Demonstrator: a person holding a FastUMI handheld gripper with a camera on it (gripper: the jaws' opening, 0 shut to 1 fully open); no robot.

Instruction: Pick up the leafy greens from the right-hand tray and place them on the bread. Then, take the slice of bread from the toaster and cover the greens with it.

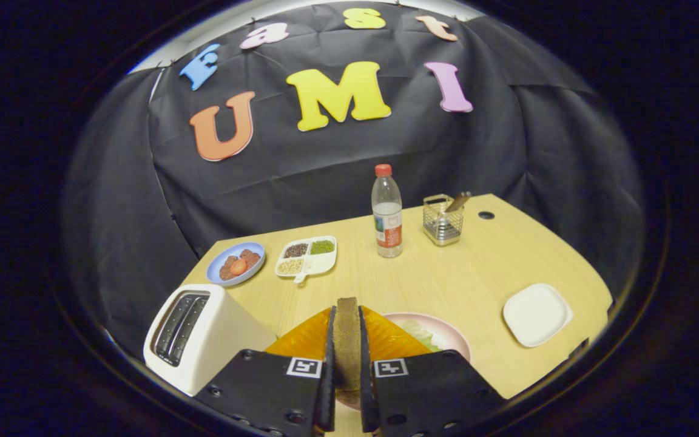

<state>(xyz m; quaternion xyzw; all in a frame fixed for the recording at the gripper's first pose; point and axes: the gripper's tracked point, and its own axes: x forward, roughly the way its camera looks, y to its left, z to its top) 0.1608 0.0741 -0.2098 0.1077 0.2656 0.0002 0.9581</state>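
My gripper (346,320) is shut on a brown slice of bread (346,355), held upright and edge-on between both fingers. Just below and beyond the fingers lies a pink plate (455,343) with pale leafy greens (417,332) on it. An orange ridged sheet (304,341) shows on both sides of the held slice and hides part of the plate. The white toaster (204,340) stands to the left of the fingers, its two slots dark. A white square tray (536,314) sits bare to the right of the plate.
Farther back on the wooden table (446,279) stand a water bottle (387,212) and a wire basket (442,221) with a utensil. At the back left are a blue plate (235,262) of meat and tomato and a divided dish (306,258) of beans.
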